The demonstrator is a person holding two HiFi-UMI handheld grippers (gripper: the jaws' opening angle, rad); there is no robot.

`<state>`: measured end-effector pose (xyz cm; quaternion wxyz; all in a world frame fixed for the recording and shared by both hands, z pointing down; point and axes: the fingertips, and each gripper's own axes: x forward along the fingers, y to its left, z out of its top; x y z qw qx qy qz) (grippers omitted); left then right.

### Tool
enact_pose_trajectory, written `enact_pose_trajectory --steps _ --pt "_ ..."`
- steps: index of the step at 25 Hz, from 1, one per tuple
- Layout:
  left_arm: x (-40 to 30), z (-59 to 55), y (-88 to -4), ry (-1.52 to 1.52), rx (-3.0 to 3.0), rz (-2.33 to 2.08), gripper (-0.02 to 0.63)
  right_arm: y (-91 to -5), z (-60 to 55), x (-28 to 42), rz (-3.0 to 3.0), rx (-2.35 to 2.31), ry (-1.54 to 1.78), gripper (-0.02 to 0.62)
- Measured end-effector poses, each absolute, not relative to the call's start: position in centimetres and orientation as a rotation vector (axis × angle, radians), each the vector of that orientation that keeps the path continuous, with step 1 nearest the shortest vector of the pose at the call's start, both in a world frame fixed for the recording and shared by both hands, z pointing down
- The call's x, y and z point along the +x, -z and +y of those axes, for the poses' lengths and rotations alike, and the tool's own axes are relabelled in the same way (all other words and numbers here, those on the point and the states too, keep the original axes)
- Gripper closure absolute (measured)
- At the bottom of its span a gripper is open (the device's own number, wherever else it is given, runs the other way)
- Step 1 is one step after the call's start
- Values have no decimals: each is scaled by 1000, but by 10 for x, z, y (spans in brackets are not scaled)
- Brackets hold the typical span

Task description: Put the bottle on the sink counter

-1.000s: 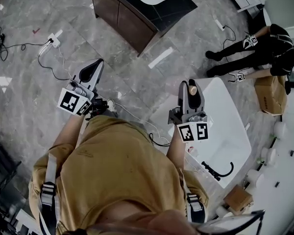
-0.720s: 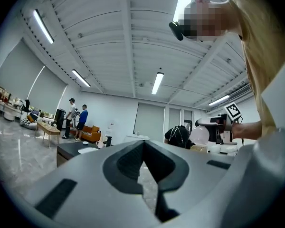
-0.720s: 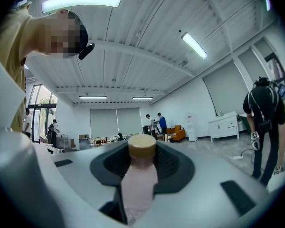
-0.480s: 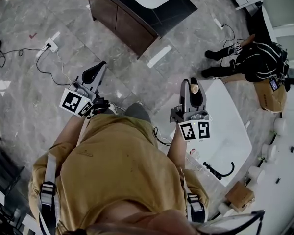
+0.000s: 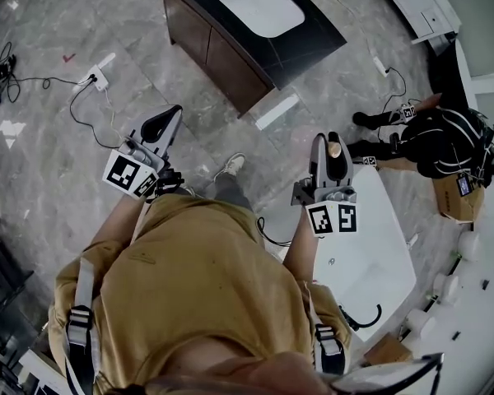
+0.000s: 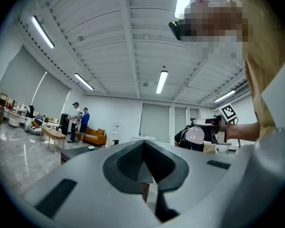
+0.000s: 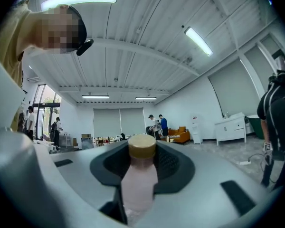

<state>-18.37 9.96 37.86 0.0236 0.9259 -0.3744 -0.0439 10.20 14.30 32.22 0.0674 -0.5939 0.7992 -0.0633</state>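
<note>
Head view: the sink counter (image 5: pixel 222 56) stands far ahead, its dark tabletop (image 5: pixel 311 33) surrounding a white basin (image 5: pixel 253 2). Open grey floor (image 5: pixel 58 163) lies between it and both grippers. A floor cable (image 5: pixel 82 118) runs far left. A white surface (image 5: pixel 366 249) borders the right gripper (image 5: pixel 328 159) on its right. A crouching person (image 5: pixel 445 142) is far right.

Left gripper view: the left gripper (image 6: pixel 145 172) has its jaws together with nothing between them. Only this view shows an orange sofa (image 6: pixel 95 137) and two standing people (image 6: pixel 79 122).

Right gripper view: the jaws clamp the bottle (image 7: pixel 138 184), which stands upright with a tan cap (image 7: pixel 141 146), well apart from the counter.
</note>
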Motion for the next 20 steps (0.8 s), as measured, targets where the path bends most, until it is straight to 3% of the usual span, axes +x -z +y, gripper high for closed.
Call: enact_pose_trajectory --steps 20 --pt "-84 -31 -371 122 2827 -1333 604 -353 13 186 2574 -1671 178 471"
